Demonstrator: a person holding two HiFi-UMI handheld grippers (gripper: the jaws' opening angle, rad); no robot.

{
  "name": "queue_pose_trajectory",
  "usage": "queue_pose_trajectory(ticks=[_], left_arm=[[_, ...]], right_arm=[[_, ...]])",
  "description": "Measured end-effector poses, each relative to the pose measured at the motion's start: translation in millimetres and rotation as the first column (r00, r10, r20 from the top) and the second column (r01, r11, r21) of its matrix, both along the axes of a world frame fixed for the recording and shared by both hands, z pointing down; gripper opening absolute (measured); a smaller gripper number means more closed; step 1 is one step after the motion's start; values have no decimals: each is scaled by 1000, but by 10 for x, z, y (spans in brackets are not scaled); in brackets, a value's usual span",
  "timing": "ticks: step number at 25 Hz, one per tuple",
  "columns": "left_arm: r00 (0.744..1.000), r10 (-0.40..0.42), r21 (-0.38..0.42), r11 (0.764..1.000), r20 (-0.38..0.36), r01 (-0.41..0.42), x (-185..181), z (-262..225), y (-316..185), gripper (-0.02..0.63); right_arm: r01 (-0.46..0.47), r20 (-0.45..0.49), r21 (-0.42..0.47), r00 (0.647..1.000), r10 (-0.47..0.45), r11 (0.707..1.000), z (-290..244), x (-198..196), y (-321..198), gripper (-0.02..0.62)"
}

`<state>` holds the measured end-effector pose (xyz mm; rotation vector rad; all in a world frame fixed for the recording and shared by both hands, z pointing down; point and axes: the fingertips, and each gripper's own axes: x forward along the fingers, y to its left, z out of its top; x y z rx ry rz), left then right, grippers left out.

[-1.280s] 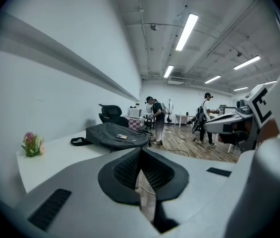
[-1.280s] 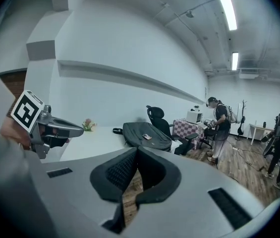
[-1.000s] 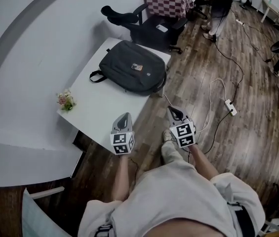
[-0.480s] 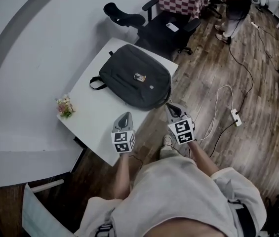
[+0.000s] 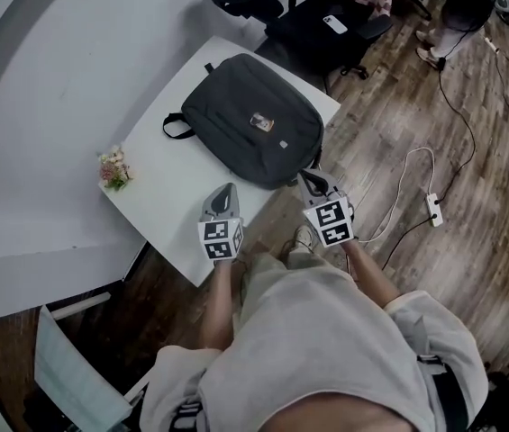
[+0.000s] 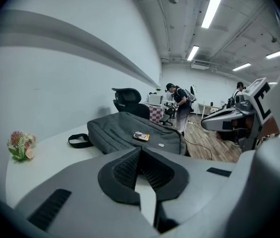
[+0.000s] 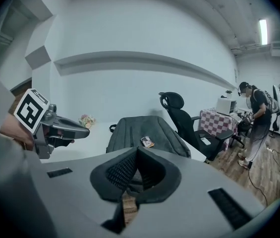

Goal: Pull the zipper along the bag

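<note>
A dark grey backpack (image 5: 252,120) lies flat on the white table (image 5: 173,196), with its carry strap to the left and a small orange tag (image 5: 259,121) on top. The zipper pull is too small to make out. My left gripper (image 5: 226,191) is shut and empty over the table's near edge, a little short of the bag. My right gripper (image 5: 309,177) is also shut and empty, just off the bag's near right corner and above the floor. Beyond each gripper's closed jaws, the left gripper (image 6: 140,150) and the right gripper (image 7: 137,148), I see the backpack (image 6: 130,135) (image 7: 140,133).
A small bunch of flowers (image 5: 114,169) stands at the table's left edge. A black office chair (image 5: 317,30) sits behind the table. A power strip with a white cable (image 5: 434,210) lies on the wood floor to the right. A person (image 5: 457,16) stands at the far right.
Both grippers have moved forward toward the backpack, still shut. The left one now reaches over the table edge, and the right one has come up beside the bag's near corner.
</note>
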<state>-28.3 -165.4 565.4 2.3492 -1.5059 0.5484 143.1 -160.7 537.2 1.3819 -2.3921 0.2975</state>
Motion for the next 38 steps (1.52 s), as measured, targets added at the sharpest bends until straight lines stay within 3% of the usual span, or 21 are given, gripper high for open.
queue_pose_trajectory(ticks=[9,16,21,24,27,33,34,37,38], left_arm=[[999,35,-63,997,-3,-35,-140,230,-107,26],[998,62,-99,993,-20,-64,-295,410,-138,26],[997,71,-117,990,-25,-74,-379,516,-167,26],[997,75,-128,989,-26,-78,-389,559,-178,26],[996,80,-136,987,-26,-82,-372,602,-187,26],[996,83,-143,986,-19,-85,-340,650,-211,26],[996,84,-143,986,-15,-85,-338,654,-218,26],[996,87,-144,986,-3,-86,-341,680,-246,26],[996,87,-146,986,0,-86,-345,695,-257,26]], right_arm=[[20,-19,-64,1000,-21,998,215,-219,-44,14],[112,-191,-99,973,-129,989,522,-488,-7,14],[200,-345,-105,911,-224,974,711,-560,-15,14],[261,-451,-105,847,-280,959,784,-537,-38,14],[345,-562,-108,752,-343,932,854,-509,-63,14],[542,-754,-179,460,-468,821,1058,-453,-22,14],[552,-761,-199,433,-483,809,1095,-427,-26,16],[561,-757,-261,386,-527,785,1202,-358,-60,147],[566,-761,-271,370,-533,779,1227,-343,-82,149]])
